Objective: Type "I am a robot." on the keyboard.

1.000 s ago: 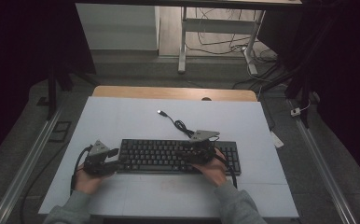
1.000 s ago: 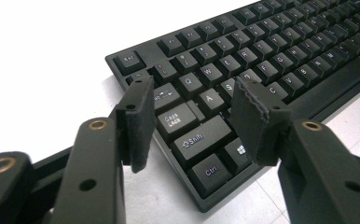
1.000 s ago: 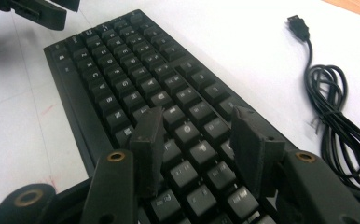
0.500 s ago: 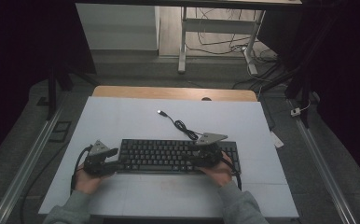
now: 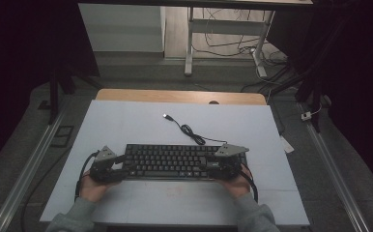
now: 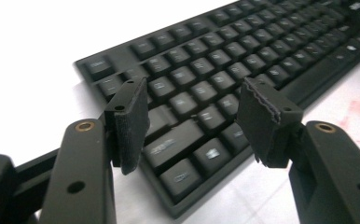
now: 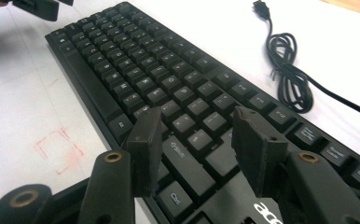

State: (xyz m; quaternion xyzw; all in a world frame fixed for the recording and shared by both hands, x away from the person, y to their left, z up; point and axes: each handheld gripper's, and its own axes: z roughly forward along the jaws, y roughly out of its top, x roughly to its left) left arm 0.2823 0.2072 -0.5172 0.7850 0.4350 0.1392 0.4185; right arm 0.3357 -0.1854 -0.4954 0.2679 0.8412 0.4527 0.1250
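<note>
A black keyboard [image 5: 175, 162] lies flat across the near middle of the white table [image 5: 126, 121], its cable [image 5: 189, 130] curling away toward the far side. The left gripper [image 6: 192, 112] hangs over the keyboard's left end; its jaws have just been opening and stand apart above the keys, pressing nothing. The right gripper [image 7: 194, 144] sits over the right end, jaws apart too, nothing clamped.
</note>
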